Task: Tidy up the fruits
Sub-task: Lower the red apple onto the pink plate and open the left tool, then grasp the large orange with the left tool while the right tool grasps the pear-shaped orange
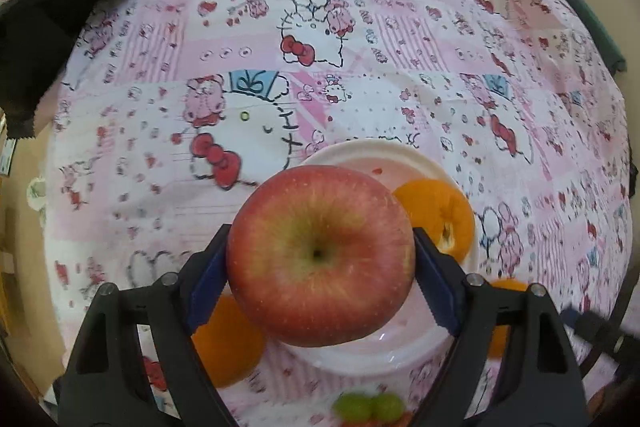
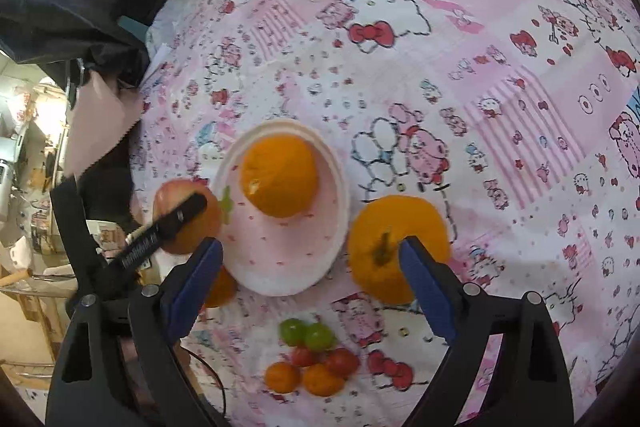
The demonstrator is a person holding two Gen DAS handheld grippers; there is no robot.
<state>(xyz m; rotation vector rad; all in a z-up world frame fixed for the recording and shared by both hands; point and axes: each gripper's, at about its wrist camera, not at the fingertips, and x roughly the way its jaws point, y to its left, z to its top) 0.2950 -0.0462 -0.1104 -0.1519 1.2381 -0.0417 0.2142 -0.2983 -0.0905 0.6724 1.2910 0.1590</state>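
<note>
Evidently the left gripper (image 1: 320, 267) is clamped on the large round red-and-yellow apple (image 1: 320, 259), its blue pads pressing the fruit's two sides, with the stem hollow facing the camera. It carries the apple in the air over the near part of the shallow pink-and-white plastic bowl (image 1: 400, 157); judging by that, the bowl is where the fruit is being gathered. One round orange (image 2: 280, 181) already lies inside the bowl, which supports this reading.

The right gripper (image 2: 312, 291) holds nothing and its jaws stand wide, hovering above the near rim of the bowl. A second orange with a green stem (image 2: 384, 227) sits on the pink cartoon-print cloth (image 2: 520, 67) just right of the bowl, and a third orange (image 1: 228, 343) lies close to its left side. Near the camera, green grapes (image 2: 306, 335) and small red and orange tomatoes (image 2: 312, 369) form a loose cluster, not yet sorted.
</note>
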